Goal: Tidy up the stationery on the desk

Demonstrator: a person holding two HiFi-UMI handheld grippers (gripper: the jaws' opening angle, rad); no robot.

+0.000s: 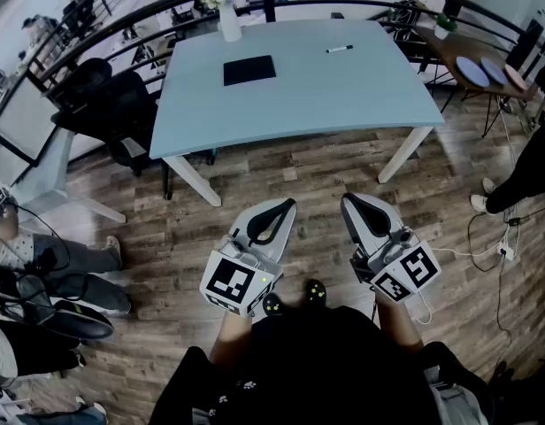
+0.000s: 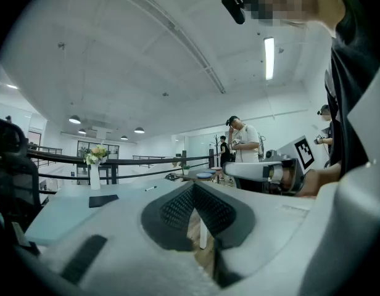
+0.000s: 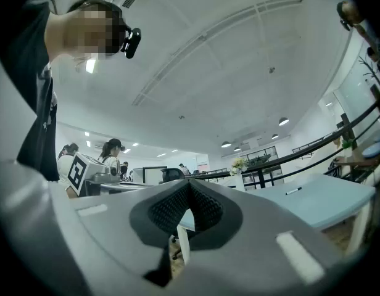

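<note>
Open-plan office, wood plank floor; pale blue worktop [image 1: 343,96] stands well ahead of both grippers, out of reach. Black notebook [image 1: 249,69] lies flat ahead of the left gripper [image 1: 286,208]. Marker pen [image 1: 339,50] lies farther off, ahead of the right gripper [image 1: 350,200], well apart from the notebook. White vase of flowers [image 1: 228,18] sits at the far edge beyond the notebook. Both grippers held low near the person's waist, likely a neutral carrying pose. Left jaws meet at the tips, nothing between them; right jaws likewise together, empty. Tidying judged not begun
</note>
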